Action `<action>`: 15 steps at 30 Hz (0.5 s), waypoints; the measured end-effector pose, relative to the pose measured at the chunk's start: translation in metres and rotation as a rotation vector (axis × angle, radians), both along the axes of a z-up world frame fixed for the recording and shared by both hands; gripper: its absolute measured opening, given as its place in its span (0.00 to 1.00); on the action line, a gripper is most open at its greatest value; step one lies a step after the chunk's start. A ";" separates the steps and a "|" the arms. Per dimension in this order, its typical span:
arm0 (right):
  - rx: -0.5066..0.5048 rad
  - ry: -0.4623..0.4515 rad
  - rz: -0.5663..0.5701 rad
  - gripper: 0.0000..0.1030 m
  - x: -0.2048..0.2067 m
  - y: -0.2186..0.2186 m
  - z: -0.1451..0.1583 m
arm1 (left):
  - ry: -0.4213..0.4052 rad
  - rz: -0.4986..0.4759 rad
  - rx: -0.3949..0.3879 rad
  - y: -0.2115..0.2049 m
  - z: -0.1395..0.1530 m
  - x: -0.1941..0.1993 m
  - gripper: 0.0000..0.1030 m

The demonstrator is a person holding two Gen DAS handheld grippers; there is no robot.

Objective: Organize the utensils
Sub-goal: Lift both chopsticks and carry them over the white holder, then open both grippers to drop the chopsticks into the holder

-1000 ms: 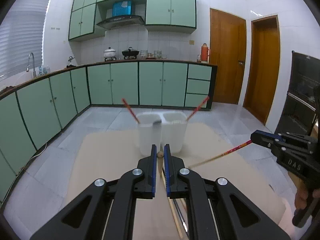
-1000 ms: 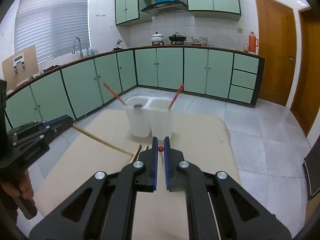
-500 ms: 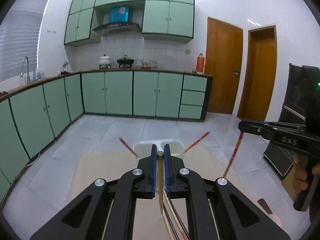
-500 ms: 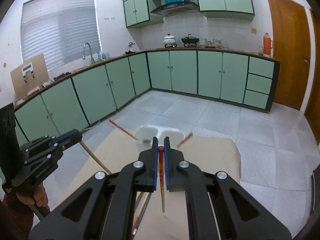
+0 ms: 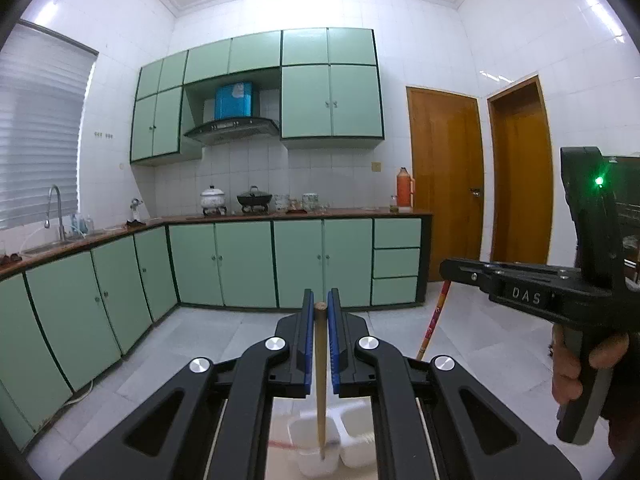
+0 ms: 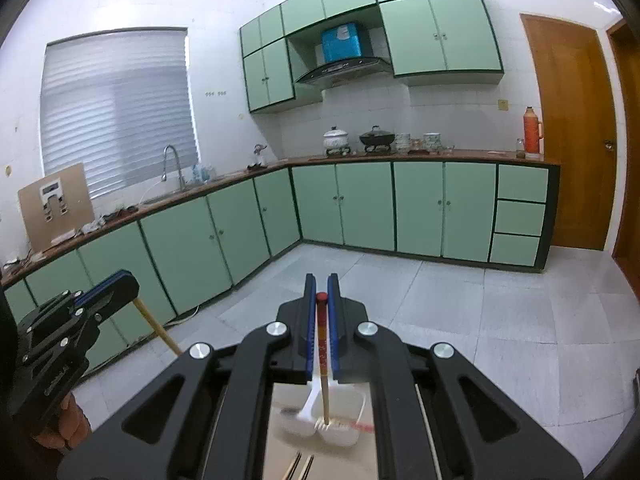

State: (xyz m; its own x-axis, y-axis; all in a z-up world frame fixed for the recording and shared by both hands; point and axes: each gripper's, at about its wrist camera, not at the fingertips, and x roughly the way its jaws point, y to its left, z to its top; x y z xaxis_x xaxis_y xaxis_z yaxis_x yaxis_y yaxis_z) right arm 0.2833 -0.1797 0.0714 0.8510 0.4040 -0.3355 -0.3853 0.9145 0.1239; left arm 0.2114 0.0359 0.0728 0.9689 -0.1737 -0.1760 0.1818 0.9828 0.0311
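Observation:
My left gripper (image 5: 319,312) is shut on a plain wooden chopstick (image 5: 320,380) that hangs down, its tip over the left one of two white cups (image 5: 316,444). My right gripper (image 6: 321,300) is shut on a red-topped chopstick (image 6: 323,360) that hangs down over the right white cup (image 6: 340,428). The cups stand side by side on the tan table (image 6: 288,452). A red chopstick lies across the cup rims (image 6: 360,426). Each gripper shows in the other's view, the right one (image 5: 446,270) and the left one (image 6: 128,284).
More chopsticks (image 6: 300,466) lie on the table below the cups. Green kitchen cabinets (image 5: 248,264), a tiled floor and wooden doors (image 5: 444,184) lie behind. The person's hands hold the gripper handles at the frame edges.
Both grippers have risen from the table and tilted up, each carrying its chopstick. The sticks now hang nearly upright above the two cups, which have dropped to the bottom of both views.

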 end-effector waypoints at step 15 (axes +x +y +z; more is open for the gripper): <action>-0.034 0.110 -0.045 0.05 0.058 0.011 -0.092 | 0.062 0.063 -0.018 -0.007 -0.078 0.086 0.06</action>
